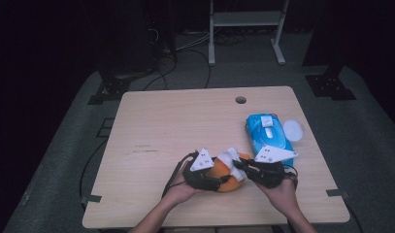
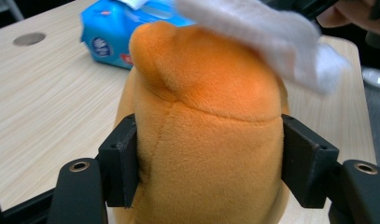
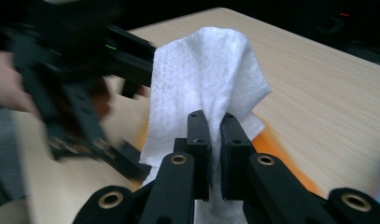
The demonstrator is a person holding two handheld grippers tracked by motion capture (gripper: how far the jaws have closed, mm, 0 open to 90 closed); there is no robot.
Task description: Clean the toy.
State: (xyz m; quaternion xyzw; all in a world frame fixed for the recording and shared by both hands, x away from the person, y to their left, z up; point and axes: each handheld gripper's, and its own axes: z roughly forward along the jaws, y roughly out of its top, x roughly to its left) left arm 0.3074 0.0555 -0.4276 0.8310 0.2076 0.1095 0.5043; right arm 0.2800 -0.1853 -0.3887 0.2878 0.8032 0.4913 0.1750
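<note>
Your left gripper (image 2: 208, 158) pinches the orange plush toy (image 2: 206, 121) near the table's (image 1: 151, 126) front edge while your right gripper (image 3: 214, 140) clamps a white wipe (image 3: 201, 74) over it; press too hard and, judging by its soft sides, the toy may squirm free.

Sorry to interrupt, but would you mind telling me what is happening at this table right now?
A person is working with two handheld grippers. The left gripper clamps an orange plush toy near the table's front edge, while the right gripper pinches a white wipe and lays it over the toy. A blue wipes pack lies behind them.
</note>
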